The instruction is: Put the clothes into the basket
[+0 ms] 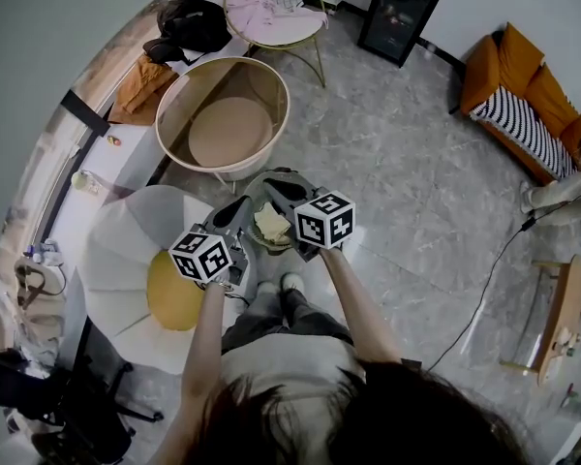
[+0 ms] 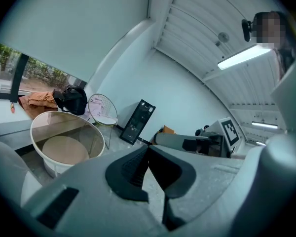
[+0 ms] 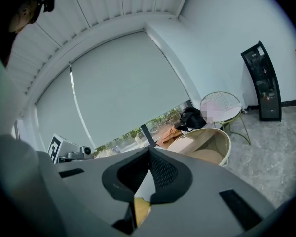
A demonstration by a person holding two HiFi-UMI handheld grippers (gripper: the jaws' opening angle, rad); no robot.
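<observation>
The round cream basket (image 1: 272, 83) stands empty on the floor ahead, also in the left gripper view (image 2: 43, 119) and the right gripper view (image 3: 208, 135). A pink garment (image 1: 261, 13) lies on a wire chair behind it. A black garment (image 1: 194, 22) and an orange one (image 1: 140, 80) rest on the window ledge. A pale folded cloth (image 1: 269, 223) lies on a small round stand below my hands. My left gripper (image 1: 242, 204) (image 2: 148, 147) and right gripper (image 1: 270, 183) (image 3: 149, 149) hang side by side above that stand, short of the basket. Both have their tips together, with nothing between them.
A white armchair (image 1: 126, 231) with a yellow cushion (image 1: 172, 294) stands at my left. An orange sofa (image 1: 523, 85) and a wooden side table (image 1: 562, 318) sit to the right. A black cabinet (image 1: 402, 8) stands against the far wall. A cable (image 1: 484, 289) runs across the grey floor.
</observation>
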